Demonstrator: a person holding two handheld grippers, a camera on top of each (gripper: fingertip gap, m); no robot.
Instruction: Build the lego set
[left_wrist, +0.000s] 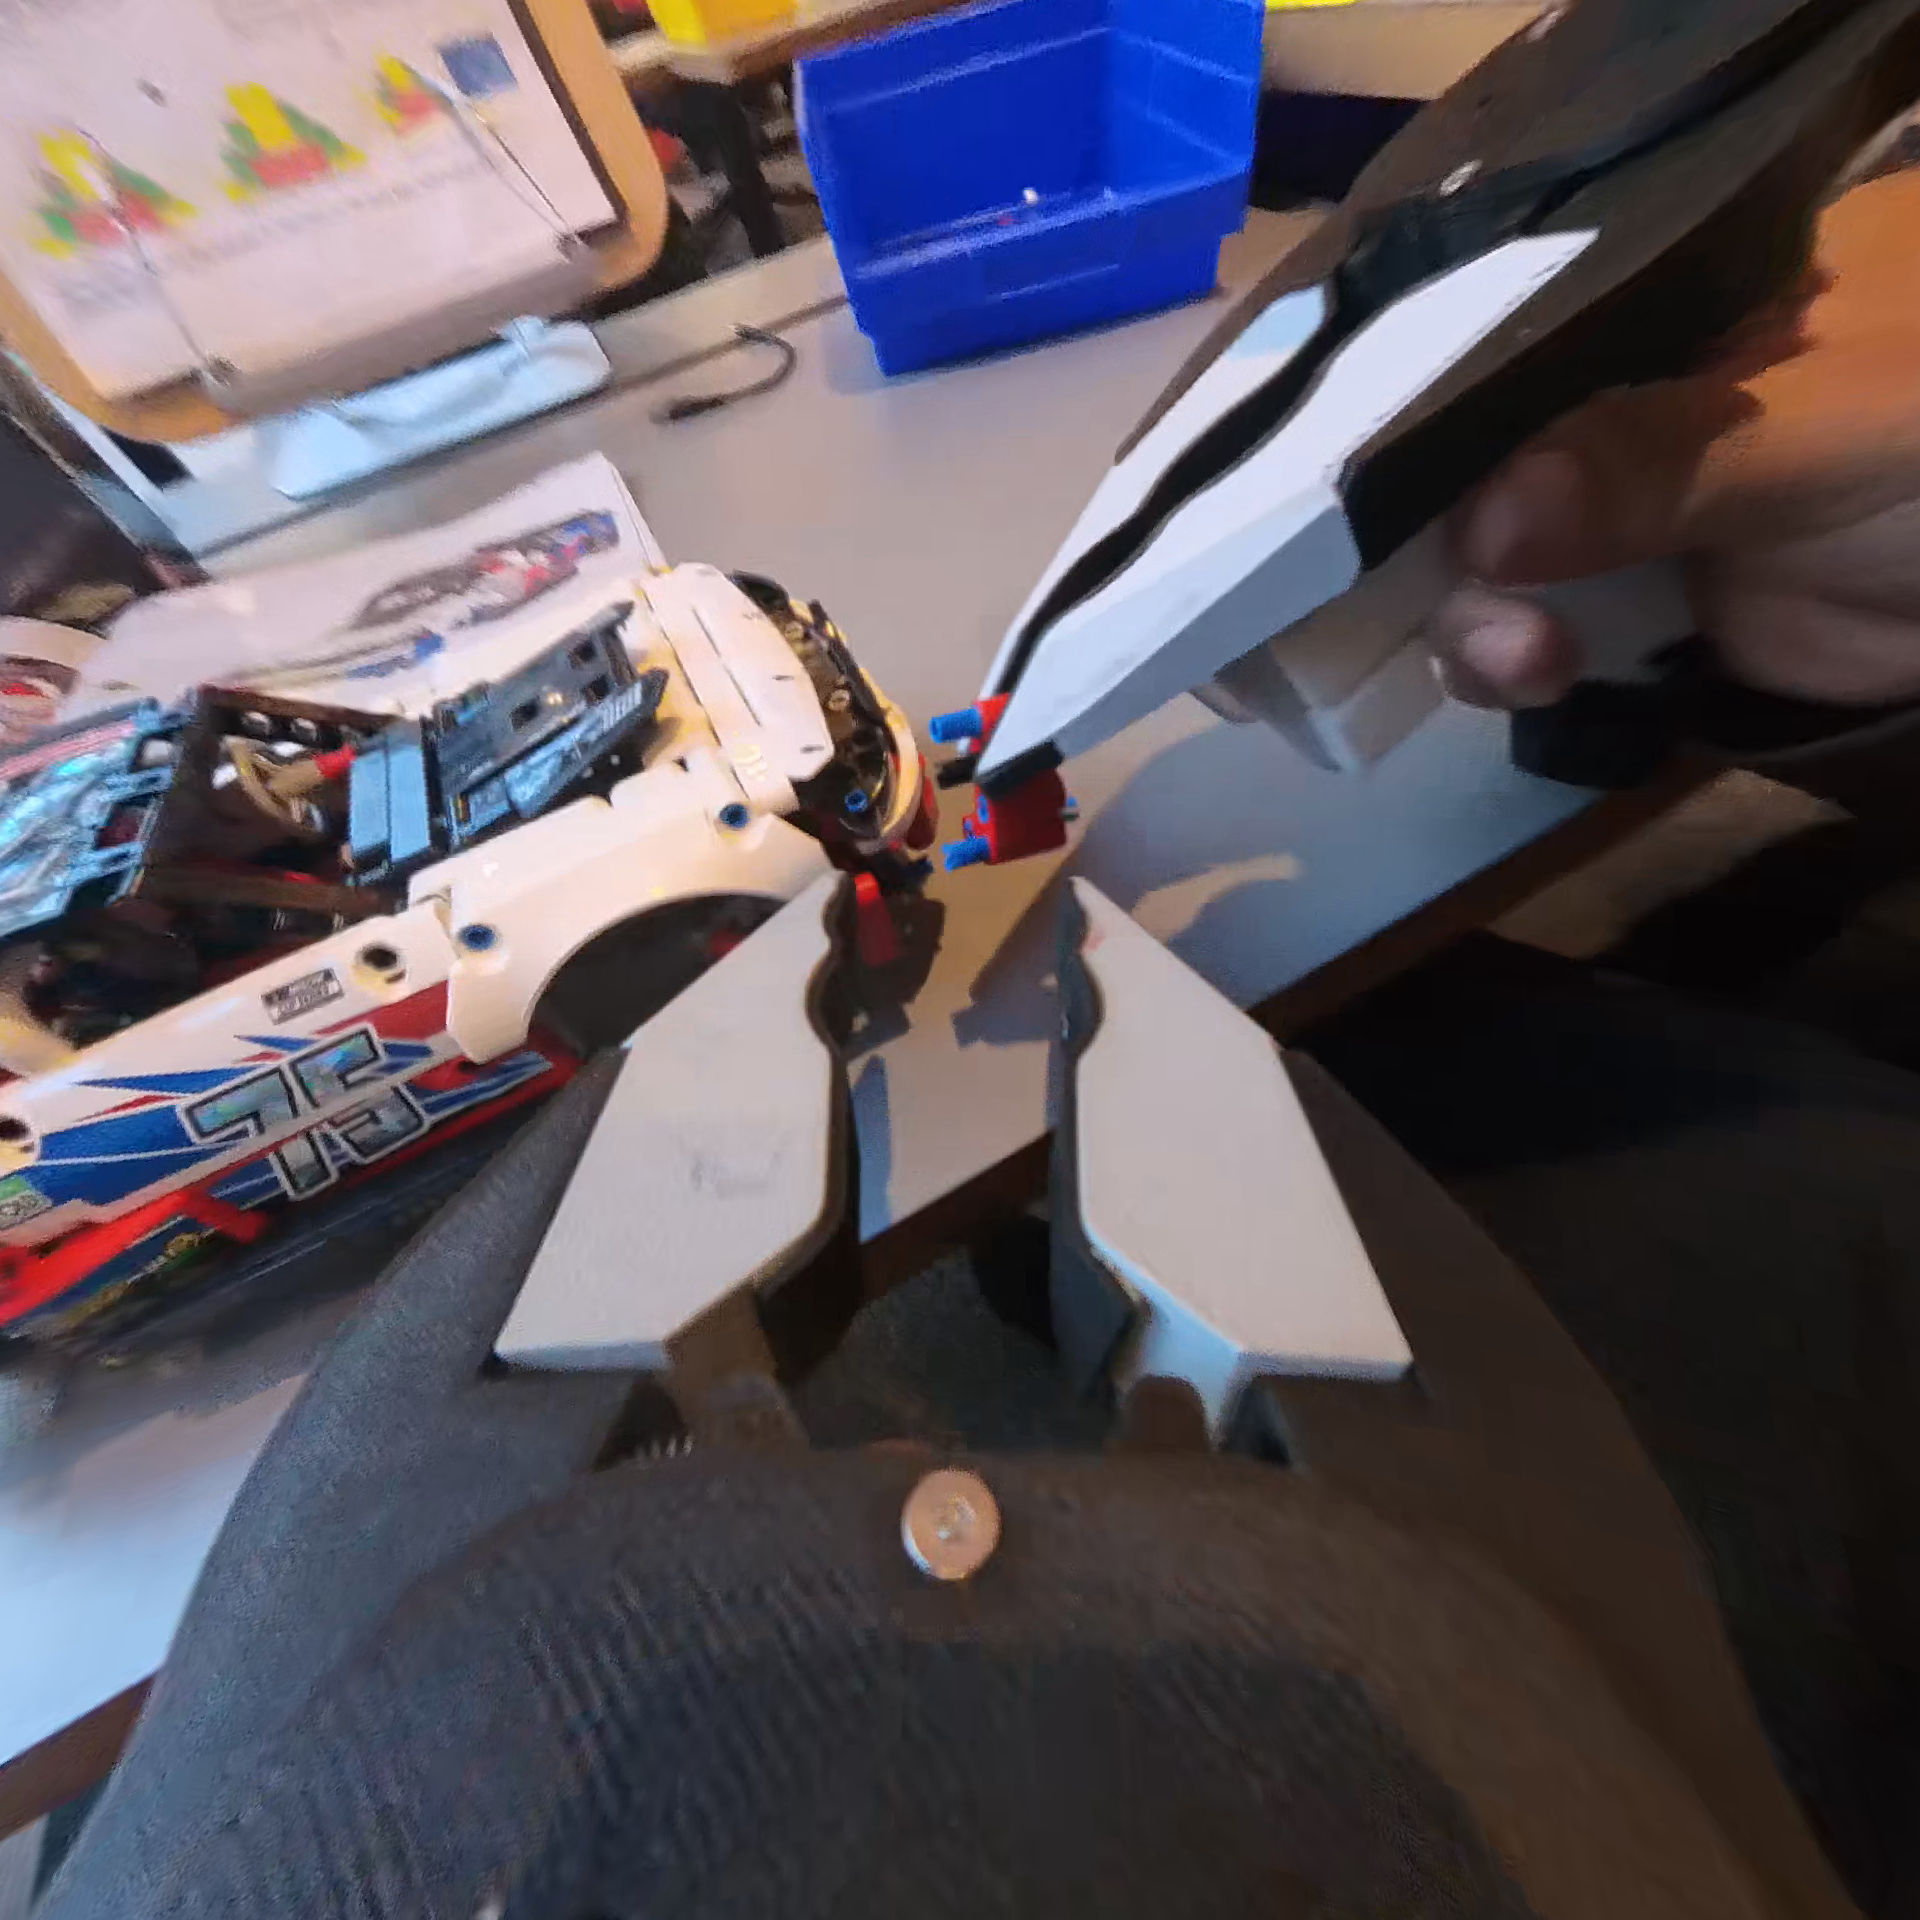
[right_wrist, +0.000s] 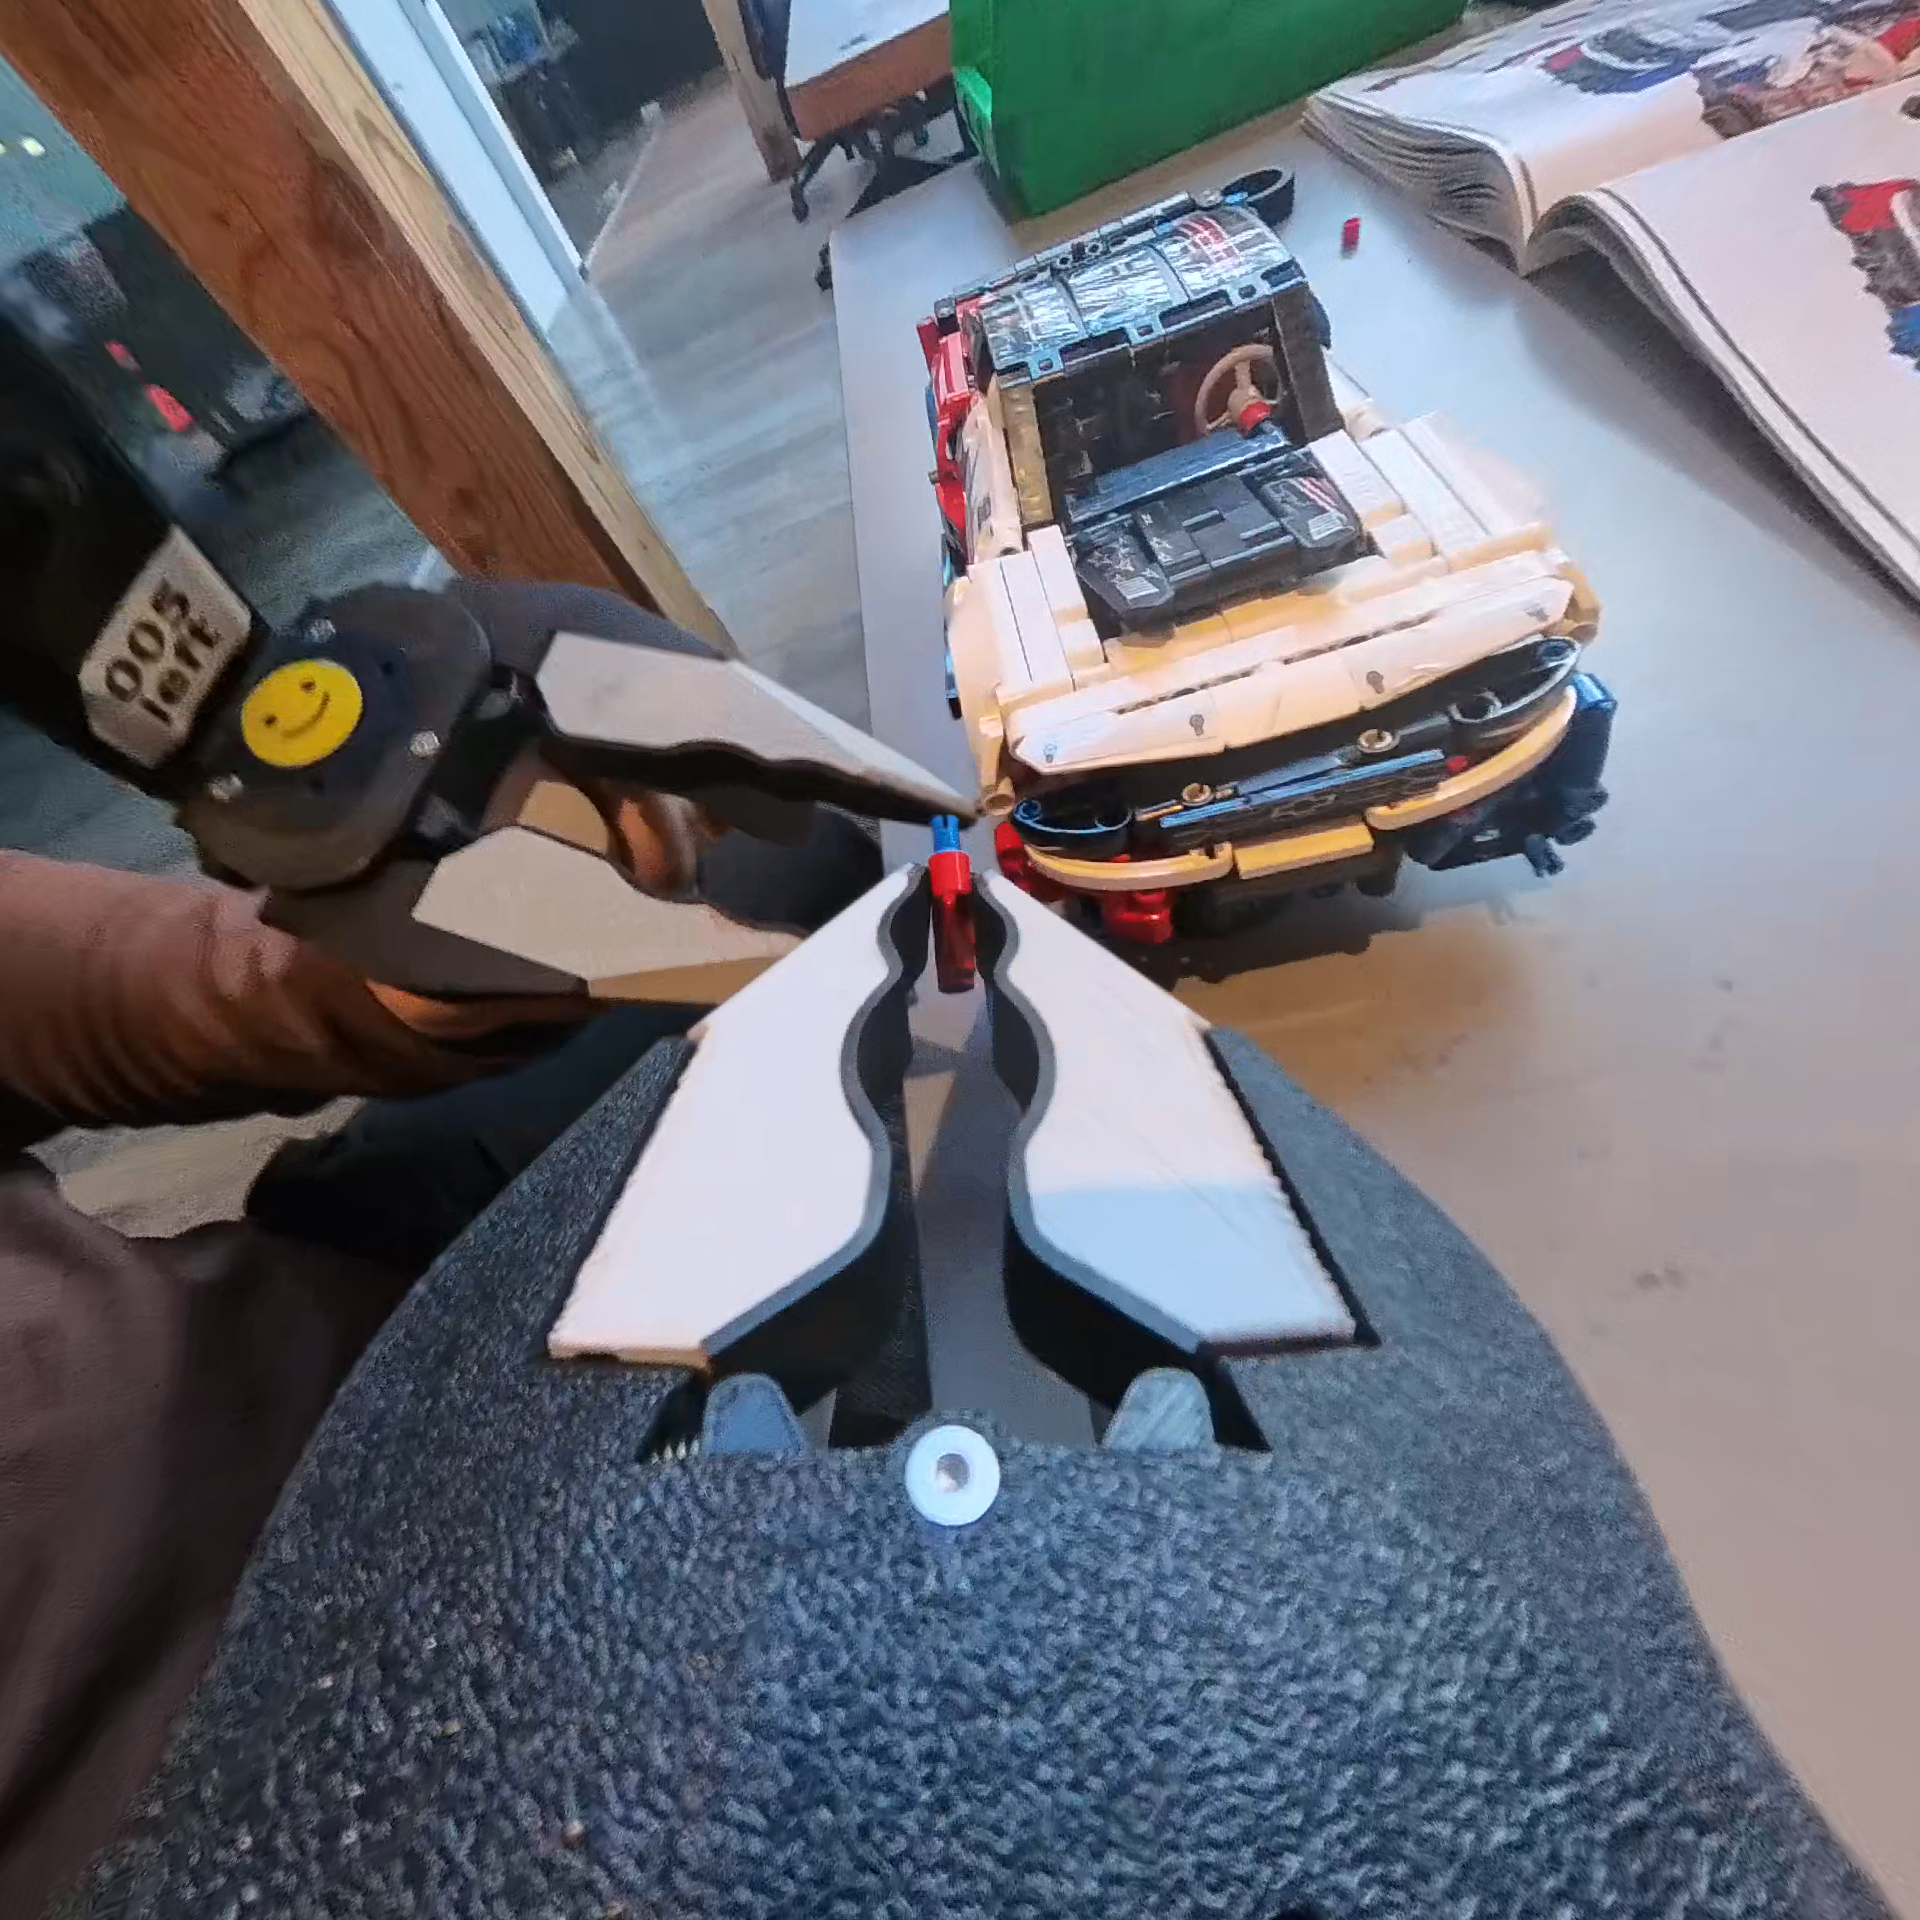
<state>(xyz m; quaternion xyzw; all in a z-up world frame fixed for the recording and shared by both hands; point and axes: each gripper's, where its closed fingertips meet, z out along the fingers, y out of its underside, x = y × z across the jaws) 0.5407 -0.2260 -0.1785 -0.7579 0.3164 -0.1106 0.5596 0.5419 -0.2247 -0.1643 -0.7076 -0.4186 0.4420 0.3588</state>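
Nearest, the right hand-held gripper (right_wrist: 948, 883) pinches one red connector piece (right_wrist: 950, 930) carrying blue pins. The left hand-held gripper (left_wrist: 951, 894) stands wide, holding nothing. Beyond, on the surface (right_wrist: 1558, 1143), one largely built white Lego car (right_wrist: 1247, 623); one open instruction booklet (right_wrist: 1714, 208) farthest. Front-end pieces seemingly remain.

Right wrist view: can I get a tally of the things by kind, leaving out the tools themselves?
Lego car: 1
Open instruction booklet: 1
Green bin: 1
Black ring piece: 1
Small loose red piece: 1
Red piece with blue pins, held in the right tool: 1
Total: 6
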